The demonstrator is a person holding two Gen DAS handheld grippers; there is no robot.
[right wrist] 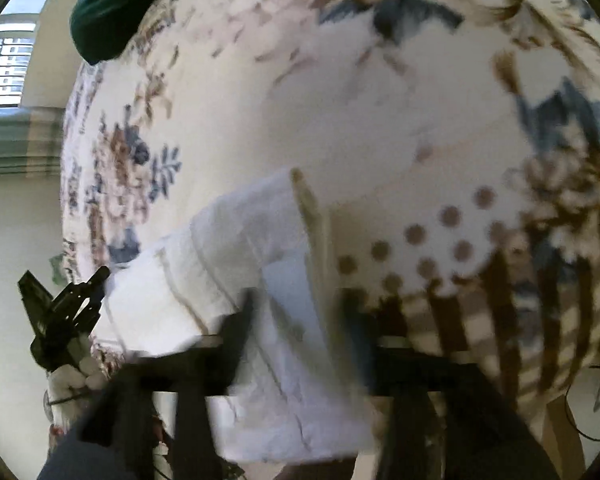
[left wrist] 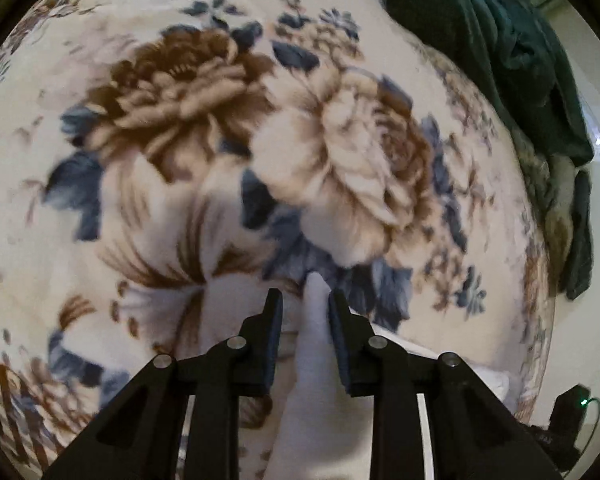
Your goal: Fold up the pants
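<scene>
The white pants (right wrist: 236,264) lie bunched on a floral blanket (left wrist: 260,140) near its edge. In the left wrist view a fold of the white pants (left wrist: 312,344) stands between the fingers of my left gripper (left wrist: 305,298), which is closed on it. My left gripper also shows in the right wrist view (right wrist: 100,276), at the pants' left edge. My right gripper (right wrist: 296,300) is blurred by motion; its fingers straddle the pants' cloth, and the blur hides whether they pinch it.
A dark green garment (left wrist: 500,60) lies heaped at the blanket's far right edge; it also shows in the right wrist view (right wrist: 112,8). A window (right wrist: 8,68) and a pale floor lie beyond the bed. A black device with a green light (left wrist: 576,404) sits low right.
</scene>
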